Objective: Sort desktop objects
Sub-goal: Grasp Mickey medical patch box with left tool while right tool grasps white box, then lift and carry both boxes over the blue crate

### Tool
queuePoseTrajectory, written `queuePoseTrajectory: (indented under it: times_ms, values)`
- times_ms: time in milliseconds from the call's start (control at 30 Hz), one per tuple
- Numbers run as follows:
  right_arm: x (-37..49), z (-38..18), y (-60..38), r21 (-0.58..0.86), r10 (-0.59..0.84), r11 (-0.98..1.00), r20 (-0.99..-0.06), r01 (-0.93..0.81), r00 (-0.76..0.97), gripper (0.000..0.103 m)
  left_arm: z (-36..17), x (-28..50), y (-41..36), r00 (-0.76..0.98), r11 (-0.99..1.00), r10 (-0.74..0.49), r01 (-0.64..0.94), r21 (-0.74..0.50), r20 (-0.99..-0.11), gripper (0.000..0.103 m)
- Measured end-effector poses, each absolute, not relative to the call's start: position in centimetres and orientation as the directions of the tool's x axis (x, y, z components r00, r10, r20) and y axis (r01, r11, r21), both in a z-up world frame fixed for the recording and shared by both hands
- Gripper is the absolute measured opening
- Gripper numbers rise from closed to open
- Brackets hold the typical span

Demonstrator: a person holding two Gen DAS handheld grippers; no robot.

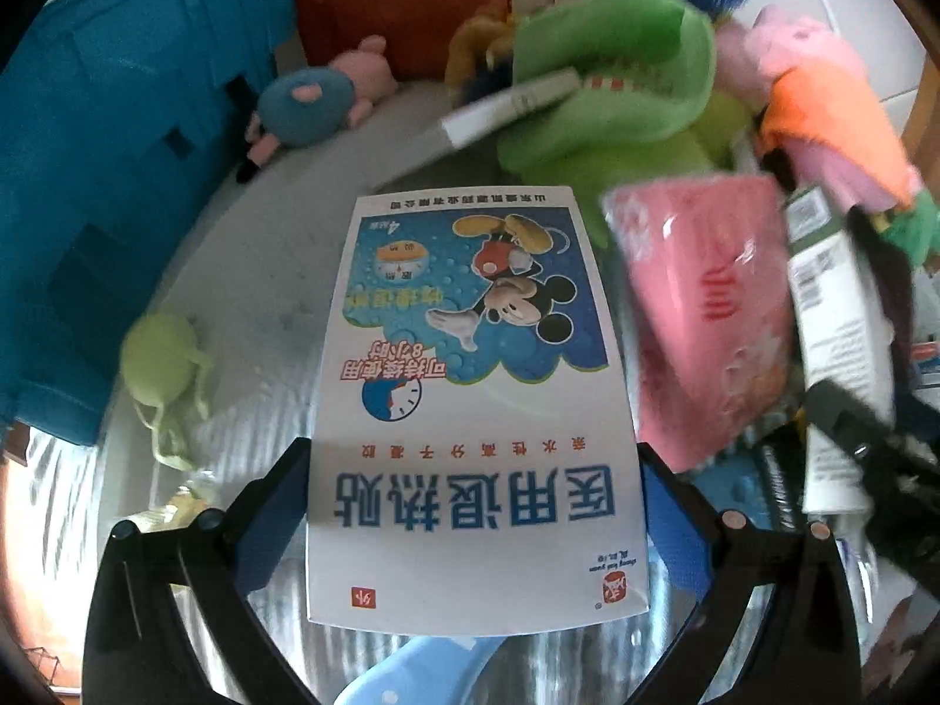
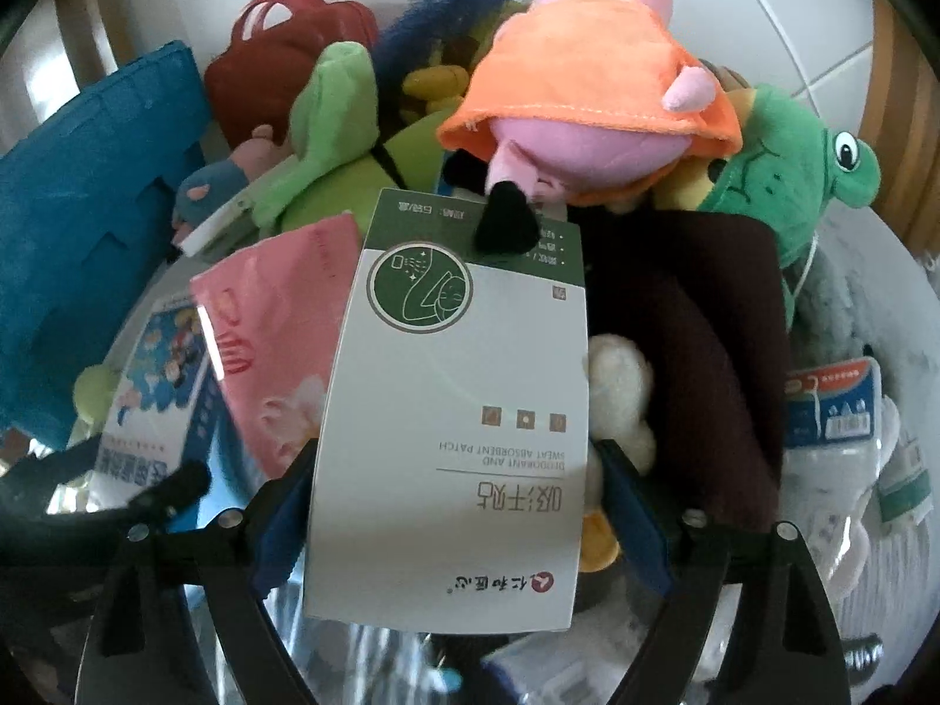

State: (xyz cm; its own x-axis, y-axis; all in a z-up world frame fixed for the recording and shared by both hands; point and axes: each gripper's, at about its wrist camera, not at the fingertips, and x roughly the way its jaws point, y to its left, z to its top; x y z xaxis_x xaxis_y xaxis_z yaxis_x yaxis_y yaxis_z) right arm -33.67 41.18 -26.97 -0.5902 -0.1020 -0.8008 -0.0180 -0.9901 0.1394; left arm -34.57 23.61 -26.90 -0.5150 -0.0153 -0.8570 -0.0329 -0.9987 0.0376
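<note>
Between left hand-held gripper (image 1: 476,505) pads: cartoon box (image 1: 476,411), long axis fwd.

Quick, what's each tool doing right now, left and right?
Left tool: closed on the Mickey Mouse fever patch box.
Right tool: closed on the green-and-white sweat absorbent patch box.

Pale grey tabletop (image 1: 264,270), bare in patches, glossy near the bottom of the left wrist view. Directly on it: blue fabric bin (image 1: 117,176) at the left edge; small blue-and-pink plush (image 1: 305,106) beside the bin; little yellow-green plush with strings (image 1: 158,364) nearer the camera. Red bag (image 1: 399,6) sits at the far side. In the right wrist view, clear-wrapped packets (image 2: 840,411) lie on the table's right part.
</note>
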Motion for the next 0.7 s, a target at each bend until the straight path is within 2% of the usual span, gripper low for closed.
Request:
queuePoseTrajectory:
  times_ms: [367, 700]
  values:
    - [-30.0, -21.1, 39.3, 0.129, -0.097, -0.992, -0.738, 0.001, -0.668, 0.087, -20.8, -31.3, 21.9, -0.617, -0.999, 0.020, -0.050, 0.014, -0.787, 0.103]
    - [-28.8, -14.3, 36.9, 0.123, -0.148, -0.988, -0.644, 0.089, -0.751, 0.087, -13.6, -28.3, 19.5, -0.718, -1.000, -0.014, 0.015, 0.006, -0.696, 0.103]
